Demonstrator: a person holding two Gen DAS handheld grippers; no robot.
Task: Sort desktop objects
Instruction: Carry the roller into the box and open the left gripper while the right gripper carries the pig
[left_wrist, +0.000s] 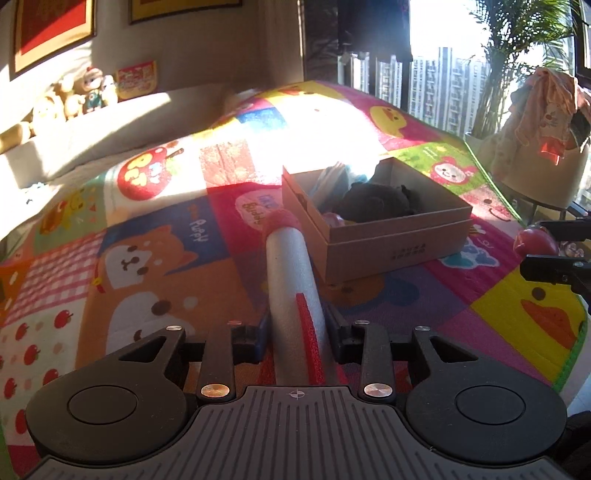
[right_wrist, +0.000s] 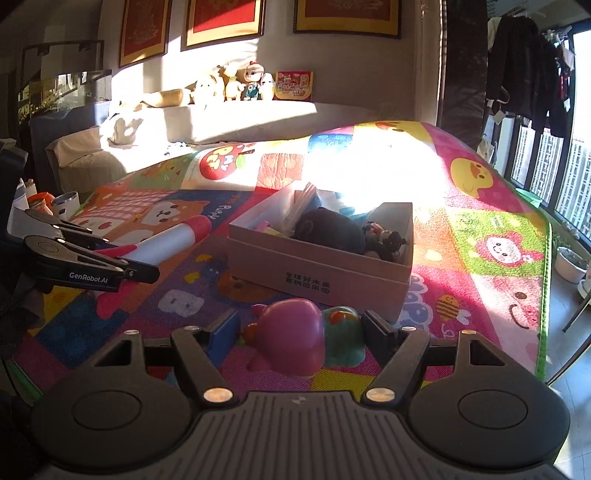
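My left gripper is shut on a foam rocket, white with a red tip and red fins, pointing toward the cardboard box. It also shows in the right wrist view. My right gripper is shut on a magenta and teal plastic toy, just in front of the box. The box holds a black plush, papers and small toys. The right gripper shows at the right edge of the left wrist view.
A colourful cartoon play mat covers the surface. A ledge with plush dolls runs along the back wall. Cups and bottles stand at the left. A window, hanging clothes and plant pots are to the right.
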